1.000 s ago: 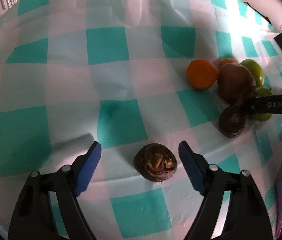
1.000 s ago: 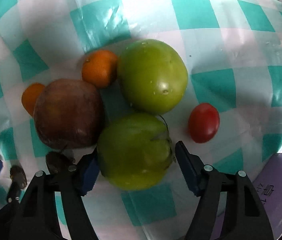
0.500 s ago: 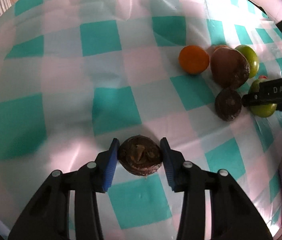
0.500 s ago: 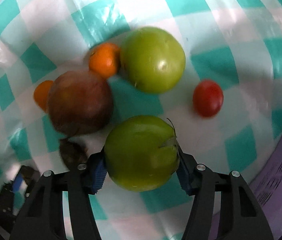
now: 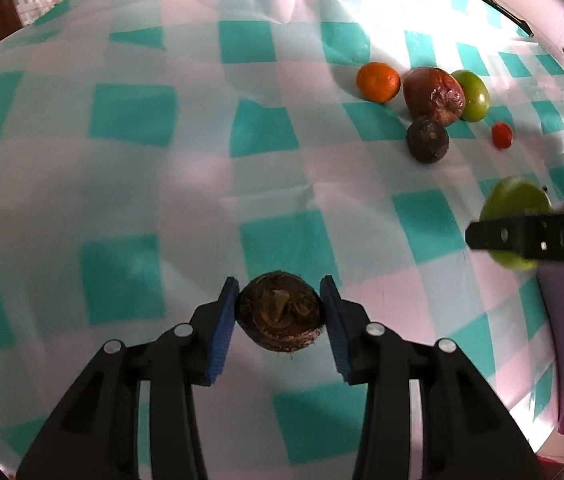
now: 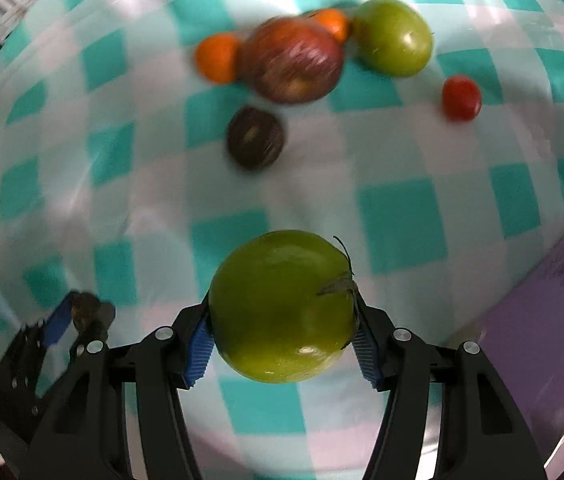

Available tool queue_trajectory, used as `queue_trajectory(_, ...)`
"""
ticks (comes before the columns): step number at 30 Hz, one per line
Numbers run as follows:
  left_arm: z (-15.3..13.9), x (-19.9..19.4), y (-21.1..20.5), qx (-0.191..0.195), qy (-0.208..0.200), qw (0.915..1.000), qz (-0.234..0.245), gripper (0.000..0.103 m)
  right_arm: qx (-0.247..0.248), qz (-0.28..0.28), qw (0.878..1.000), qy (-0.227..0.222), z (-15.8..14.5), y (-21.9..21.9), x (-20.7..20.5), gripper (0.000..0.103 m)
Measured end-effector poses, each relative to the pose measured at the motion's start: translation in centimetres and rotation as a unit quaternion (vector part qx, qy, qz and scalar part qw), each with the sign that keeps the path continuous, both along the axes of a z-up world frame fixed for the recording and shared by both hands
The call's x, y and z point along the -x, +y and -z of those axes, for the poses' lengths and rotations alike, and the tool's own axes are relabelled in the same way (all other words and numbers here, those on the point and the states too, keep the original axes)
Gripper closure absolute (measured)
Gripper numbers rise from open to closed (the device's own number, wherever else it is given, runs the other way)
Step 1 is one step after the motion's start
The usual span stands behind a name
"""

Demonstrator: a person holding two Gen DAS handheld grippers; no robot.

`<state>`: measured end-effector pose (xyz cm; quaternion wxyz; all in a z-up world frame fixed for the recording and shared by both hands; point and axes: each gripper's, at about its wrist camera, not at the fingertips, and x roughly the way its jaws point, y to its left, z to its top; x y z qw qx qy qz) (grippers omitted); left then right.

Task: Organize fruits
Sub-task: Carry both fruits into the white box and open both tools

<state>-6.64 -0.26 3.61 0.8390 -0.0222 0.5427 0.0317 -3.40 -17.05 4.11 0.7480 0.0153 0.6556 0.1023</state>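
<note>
The left gripper (image 5: 279,316) is clenched on a dark brown wrinkled fruit (image 5: 280,316): both blue pads (image 5: 223,330) press its sides, and the fruit sits between the fingertips above the checked teal-and-white tablecloth (image 5: 129,184). The right gripper (image 6: 282,332) grasps a large green tomato (image 6: 284,306); its pads press the left and right flanks, and the dried stem points to the right of the jaws. Its jaws closed onto the tomato within the last second and now hold at that width.

Ahead of the right gripper's jaws, well apart from the held tomato, a second dark brown fruit (image 6: 255,137) lies alone on the cloth. Farther ahead sits a cluster: a reddish-brown apple (image 6: 293,60) in the middle, an orange mandarin (image 6: 217,58) touching its left side, another mandarin (image 6: 332,22) partly hidden behind it, and a second green tomato (image 6: 393,36) just to its right. A small red tomato (image 6: 461,98) lies apart, ahead and to the right. A purple surface (image 6: 542,312) borders the cloth on the right of the jaws. Low to the left, blurred, the left gripper shows with its brown fruit.

From the left wrist camera, the same cluster lies far ahead and to the right of the jaws, and the right gripper's black finger crosses the held green tomato at the right edge.
</note>
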Motion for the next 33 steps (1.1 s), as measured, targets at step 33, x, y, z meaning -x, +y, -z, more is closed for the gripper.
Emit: queue_trajectory(33,-15.8,11.1,-19.0,-0.009,-0.136,0.9803,0.143,0.061,-0.091,0.076,0.984,-0.133,-10.5,-24.1,10.2,0.045)
